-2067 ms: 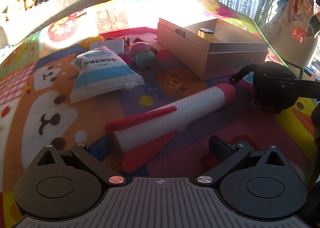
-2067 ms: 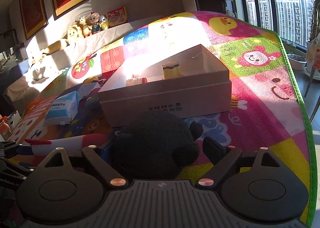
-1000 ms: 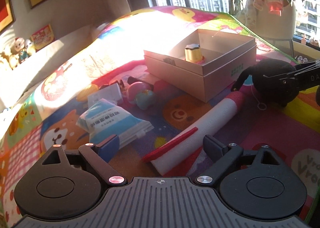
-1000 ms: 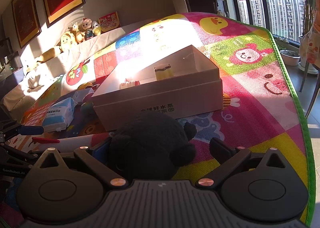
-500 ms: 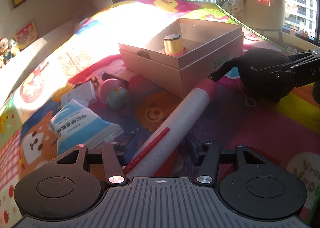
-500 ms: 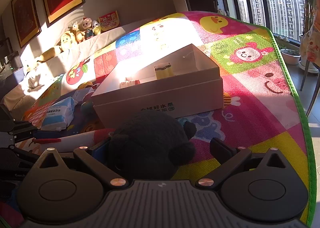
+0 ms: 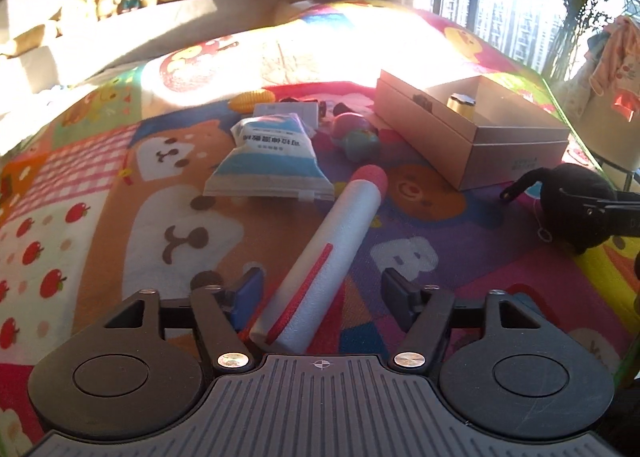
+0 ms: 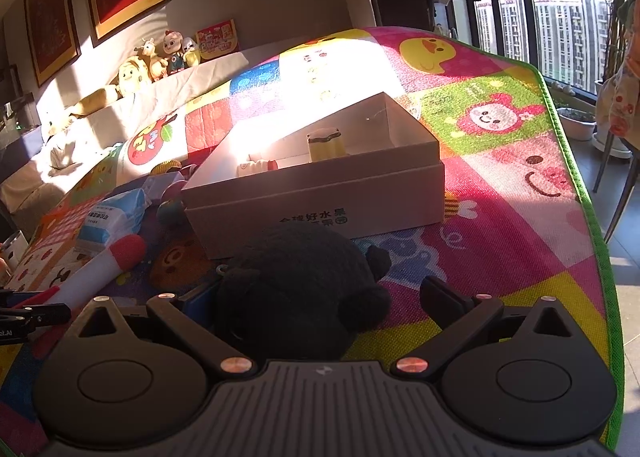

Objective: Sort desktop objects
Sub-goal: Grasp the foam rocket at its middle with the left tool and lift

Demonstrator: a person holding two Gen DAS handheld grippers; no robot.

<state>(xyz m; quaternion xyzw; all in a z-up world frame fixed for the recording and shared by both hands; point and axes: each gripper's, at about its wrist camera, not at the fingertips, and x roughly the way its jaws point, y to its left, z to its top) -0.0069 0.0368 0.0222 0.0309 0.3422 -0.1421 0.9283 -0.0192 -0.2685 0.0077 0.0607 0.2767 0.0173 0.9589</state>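
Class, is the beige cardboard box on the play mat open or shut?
Open: the beige cardboard box has no lid on, and a small yellow container shows inside.

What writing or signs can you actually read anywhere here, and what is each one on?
"全球好水果": front wall of the cardboard box; the line under it is partly hidden by the black plush toy.
"B": white letter printed on the play mat.
Blue-and-white packet: Chinese print, too blurred to read.
Red card on the ledge: too small.
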